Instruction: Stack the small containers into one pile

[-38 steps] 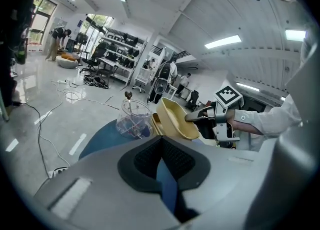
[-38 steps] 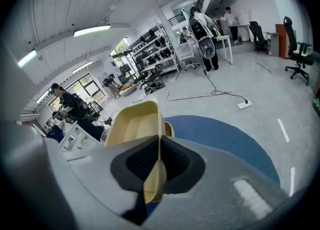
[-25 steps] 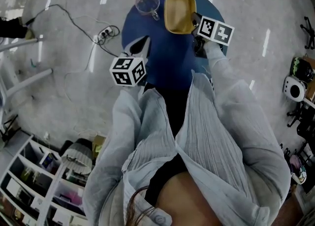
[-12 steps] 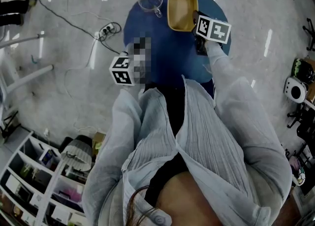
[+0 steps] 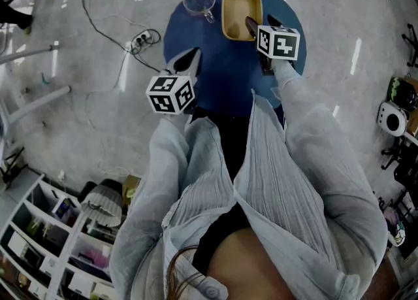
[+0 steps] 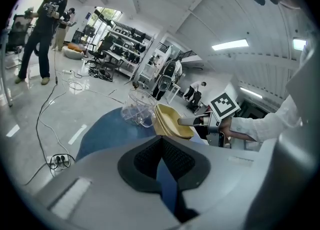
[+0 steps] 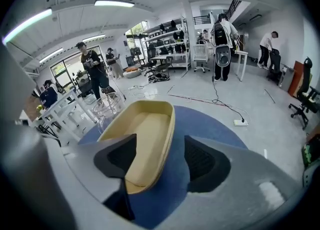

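A yellow oblong container [image 5: 239, 10], showing layered rims like a nested pile [image 6: 169, 122], sits at the far side of the round blue table [image 5: 215, 73]. My right gripper [image 5: 261, 24] straddles its right rim. One finger is inside the container [image 7: 142, 139] and one is outside. Its jaws have just been opening, and now the right gripper [image 7: 160, 145] stands open with its pads off the rim. My left gripper [image 5: 189, 61] hovers over the table's left edge. In its own view the left gripper [image 6: 161, 141] is shut with nothing in it.
A clear handled cup [image 5: 199, 0] stands on the table just left of the yellow container. Cables and a power strip [image 5: 138, 45] lie on the floor to the left. White shelving [image 5: 46, 240] is at the lower left. People stand farther off in the room.
The right gripper's jaws have gone from shut on the yellow container's rim to open, and its marker cube has rolled. The left gripper has stayed put.
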The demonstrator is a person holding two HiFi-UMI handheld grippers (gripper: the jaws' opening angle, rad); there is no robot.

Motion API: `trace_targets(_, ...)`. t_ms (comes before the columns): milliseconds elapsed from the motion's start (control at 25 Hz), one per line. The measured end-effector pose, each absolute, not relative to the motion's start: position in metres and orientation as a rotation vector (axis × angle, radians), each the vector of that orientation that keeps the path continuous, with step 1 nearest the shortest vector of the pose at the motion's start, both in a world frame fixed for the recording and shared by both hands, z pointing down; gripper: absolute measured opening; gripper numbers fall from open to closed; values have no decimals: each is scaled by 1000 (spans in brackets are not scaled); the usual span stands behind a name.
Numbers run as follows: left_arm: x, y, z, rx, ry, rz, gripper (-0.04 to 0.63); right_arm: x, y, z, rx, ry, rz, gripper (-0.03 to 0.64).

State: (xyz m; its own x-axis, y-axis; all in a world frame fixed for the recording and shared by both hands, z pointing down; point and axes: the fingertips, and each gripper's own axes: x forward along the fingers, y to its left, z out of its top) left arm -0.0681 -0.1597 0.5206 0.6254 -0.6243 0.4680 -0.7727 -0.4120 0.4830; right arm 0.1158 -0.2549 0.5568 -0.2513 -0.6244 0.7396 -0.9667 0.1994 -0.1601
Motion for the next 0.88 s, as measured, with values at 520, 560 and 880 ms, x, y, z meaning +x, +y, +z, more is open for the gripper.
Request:
trace_targets(520, -68, -155, 516, 2183, -1083, 284, 12, 113, -241, 543, 1519, -2064, 892, 456)
trace_targets(560, -67, -156, 515, 2188, -1083, 284, 12, 112, -238, 541, 1509, -2079, 898, 456)
trace_targets(880, -59, -158, 496, 2233, -1056, 240, 12, 120, -213, 515, 1544, -2143, 915, 457)
